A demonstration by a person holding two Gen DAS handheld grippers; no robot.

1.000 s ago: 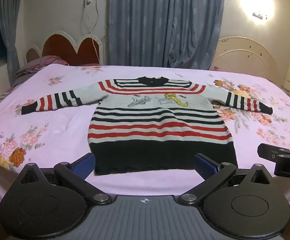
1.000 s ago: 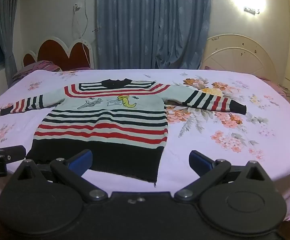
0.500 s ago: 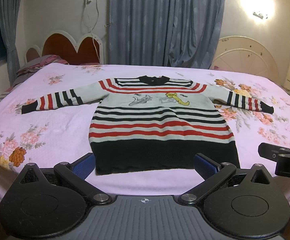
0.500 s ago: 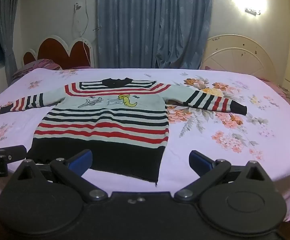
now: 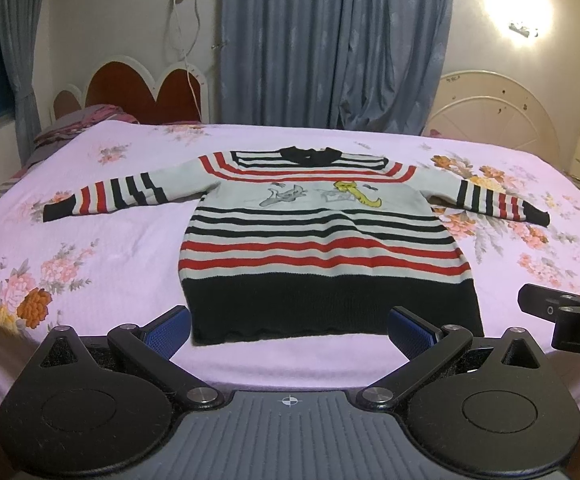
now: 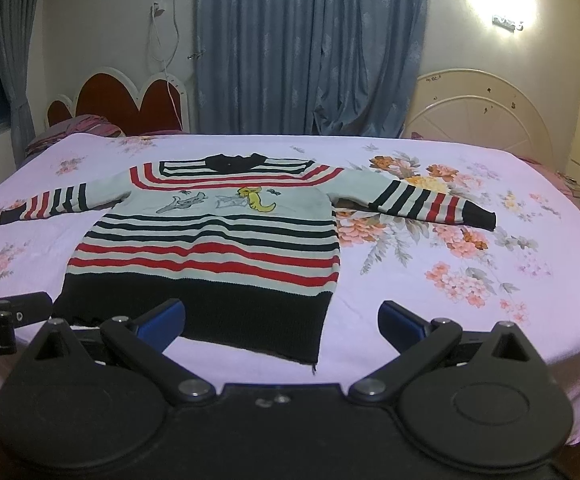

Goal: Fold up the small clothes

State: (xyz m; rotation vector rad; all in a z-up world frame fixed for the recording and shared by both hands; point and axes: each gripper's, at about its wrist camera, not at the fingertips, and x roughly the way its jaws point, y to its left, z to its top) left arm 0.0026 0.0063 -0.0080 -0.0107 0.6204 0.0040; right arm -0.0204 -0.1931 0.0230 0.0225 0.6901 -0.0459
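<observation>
A small striped sweater (image 5: 322,240), black, red and pale grey with a cartoon print, lies flat on the bed with both sleeves spread out; it also shows in the right wrist view (image 6: 218,240). My left gripper (image 5: 290,330) is open and empty, just short of the sweater's black hem. My right gripper (image 6: 280,320) is open and empty, near the hem's right corner. The right gripper also shows at the right edge of the left wrist view (image 5: 570,316).
The bed has a pink floral sheet (image 5: 70,264). A red heart-shaped headboard (image 5: 142,92) stands at the back left, blue curtains (image 5: 330,40) behind, a white round headboard (image 5: 494,112) at the back right. The bed's front edge is just below my grippers.
Both views have risen slightly and the sweater sits a little lower in frame. Both grippers stay open and empty.
</observation>
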